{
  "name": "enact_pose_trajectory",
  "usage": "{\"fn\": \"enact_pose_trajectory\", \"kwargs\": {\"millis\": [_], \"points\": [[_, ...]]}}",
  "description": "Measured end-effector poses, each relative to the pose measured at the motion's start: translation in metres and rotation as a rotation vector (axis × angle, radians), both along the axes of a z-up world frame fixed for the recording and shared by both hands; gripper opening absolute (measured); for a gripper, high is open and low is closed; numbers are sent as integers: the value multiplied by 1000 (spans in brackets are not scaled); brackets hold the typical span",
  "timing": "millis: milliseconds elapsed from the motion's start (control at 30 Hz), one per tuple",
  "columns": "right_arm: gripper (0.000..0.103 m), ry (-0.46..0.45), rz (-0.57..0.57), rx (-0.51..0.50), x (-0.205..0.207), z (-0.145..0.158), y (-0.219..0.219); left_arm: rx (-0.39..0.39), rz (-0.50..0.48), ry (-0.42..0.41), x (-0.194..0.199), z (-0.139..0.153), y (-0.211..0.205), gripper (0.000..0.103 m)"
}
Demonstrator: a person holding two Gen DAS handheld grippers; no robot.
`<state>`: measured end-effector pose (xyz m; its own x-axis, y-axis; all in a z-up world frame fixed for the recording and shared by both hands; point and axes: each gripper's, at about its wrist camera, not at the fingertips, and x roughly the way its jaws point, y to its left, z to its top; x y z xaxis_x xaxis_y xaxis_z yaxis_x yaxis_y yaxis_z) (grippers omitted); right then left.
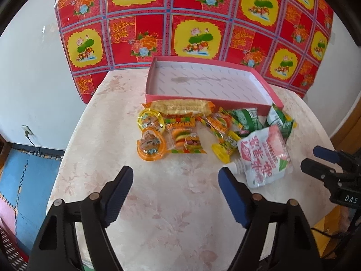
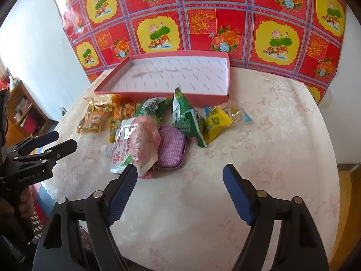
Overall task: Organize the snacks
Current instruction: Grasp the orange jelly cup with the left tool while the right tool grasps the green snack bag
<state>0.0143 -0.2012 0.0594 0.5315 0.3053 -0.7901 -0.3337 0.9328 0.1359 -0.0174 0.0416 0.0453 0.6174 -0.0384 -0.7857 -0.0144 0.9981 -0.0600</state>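
A shallow pink box (image 1: 180,98) (image 2: 158,93) with a white inside stands at the table's far side, nothing in it. In front of it lies a heap of snacks: round jelly cups (image 1: 150,144), a burger gummy pack (image 1: 186,139), a long yellow cracker pack (image 1: 180,106), green packets (image 1: 248,117) (image 2: 187,117), a yellow packet (image 2: 216,122), a purple case (image 2: 171,146) and a pink-white drink pouch (image 1: 264,155) (image 2: 133,144). My left gripper (image 1: 176,174) is open over bare table, nearer than the heap. My right gripper (image 2: 180,171) is open too, its left finger at the pouch's near edge, nothing between its pads.
The round table (image 1: 158,203) has a pale floral cover. A red and yellow patterned sheet (image 1: 180,22) hangs on the wall behind the box. Blue floor mats (image 1: 24,180) lie far left, and a wooden shelf (image 2: 24,110) stands beyond the table's left side.
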Motion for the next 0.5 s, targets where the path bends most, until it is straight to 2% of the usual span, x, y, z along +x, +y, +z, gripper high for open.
{"fn": "enact_pose_trajectory", "kwargs": {"millis": [133,267,500], "points": [[66,6,-4,30,12,3,-1,2,-9,12,12,-1,-3,75],[57,20,-9,50,25,5,-1,-44,3,12,26,2,0,53],[47,11,-10,66,40,8,-2,-53,91,5,42,6,23,52]]}}
